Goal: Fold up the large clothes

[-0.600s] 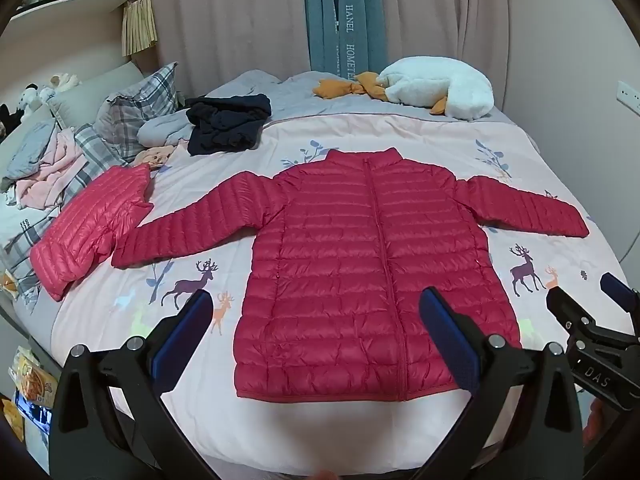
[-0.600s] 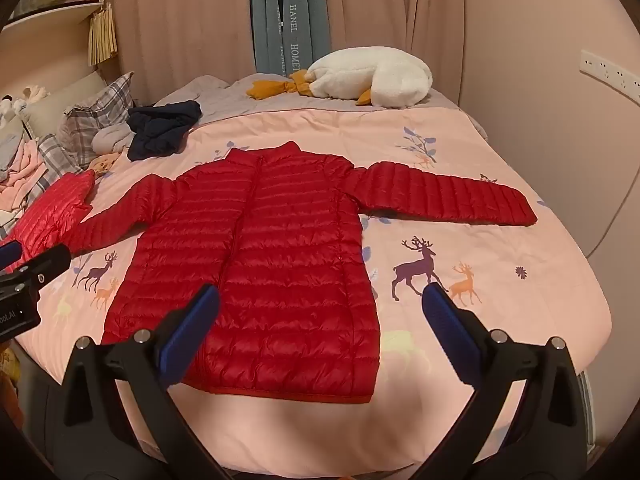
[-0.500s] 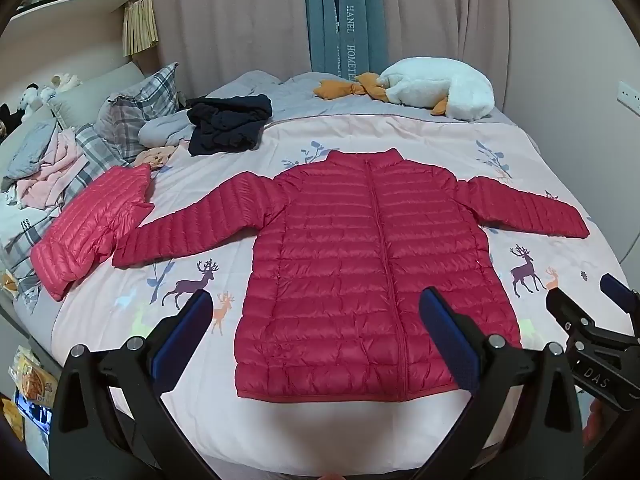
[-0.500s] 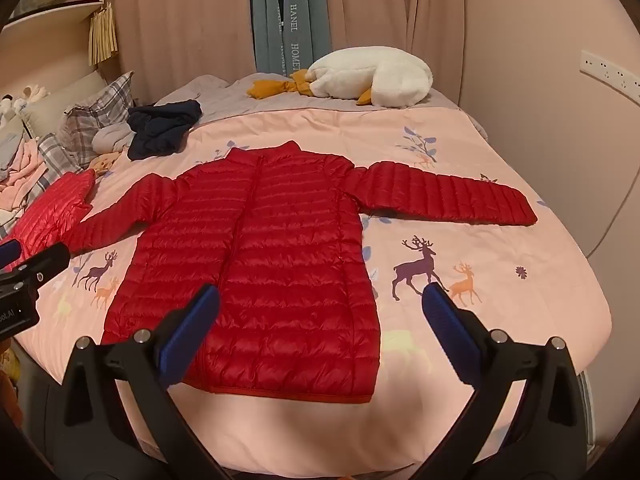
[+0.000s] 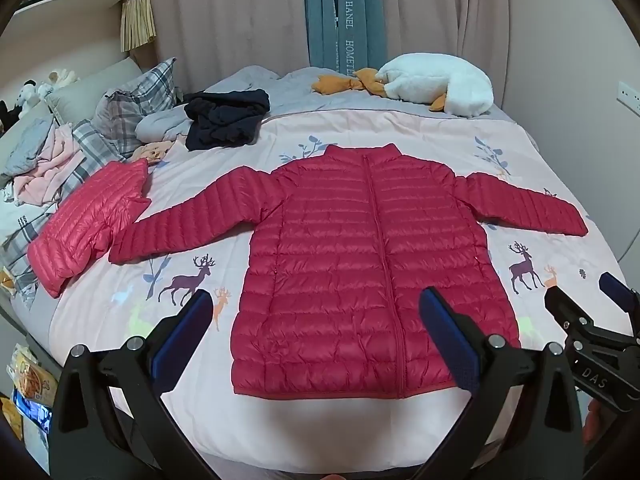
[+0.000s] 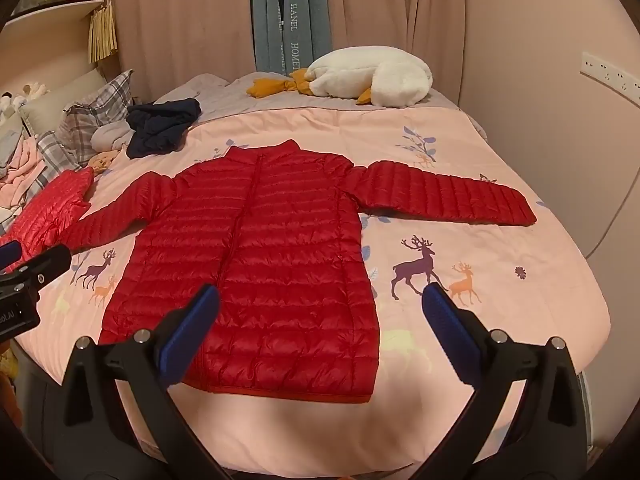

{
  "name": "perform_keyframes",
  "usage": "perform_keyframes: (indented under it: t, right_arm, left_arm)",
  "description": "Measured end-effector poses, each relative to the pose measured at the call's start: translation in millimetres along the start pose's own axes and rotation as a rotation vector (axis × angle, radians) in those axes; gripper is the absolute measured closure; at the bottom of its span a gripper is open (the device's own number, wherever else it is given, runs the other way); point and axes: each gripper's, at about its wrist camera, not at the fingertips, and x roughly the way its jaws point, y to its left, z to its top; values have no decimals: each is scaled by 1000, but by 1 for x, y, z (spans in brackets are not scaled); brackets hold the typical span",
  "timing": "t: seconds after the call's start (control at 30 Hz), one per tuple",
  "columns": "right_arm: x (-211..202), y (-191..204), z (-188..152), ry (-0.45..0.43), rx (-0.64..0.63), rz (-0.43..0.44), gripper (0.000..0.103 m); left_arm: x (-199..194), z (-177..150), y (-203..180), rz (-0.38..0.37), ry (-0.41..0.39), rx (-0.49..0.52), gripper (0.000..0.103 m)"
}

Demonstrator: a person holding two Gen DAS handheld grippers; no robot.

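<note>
Pink bedspread (image 5: 400, 128), red jacket (image 5: 372, 272) flat, collar far, sleeves sideways

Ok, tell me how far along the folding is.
Done: the red jacket lies flat and zipped on the bed, both sleeves spread; a lighter red jacket sits folded at its left. In hand: nothing; the left tool and right tool hover open over the hem. Left: every fold.

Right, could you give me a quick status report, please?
Left gripper and right gripper open, empty. Red jacket flat on bed, zipped, sleeves spread. Nothing lying on it.
</note>
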Motion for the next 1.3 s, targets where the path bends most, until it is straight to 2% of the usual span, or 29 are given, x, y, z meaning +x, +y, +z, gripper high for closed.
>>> perform_keyframes:
  t: [1.3]
  right_arm:
    - [3,0,4,-1,-7,-4,2]
  left_arm:
    - [0,-4,-3,-1,15,11,1]
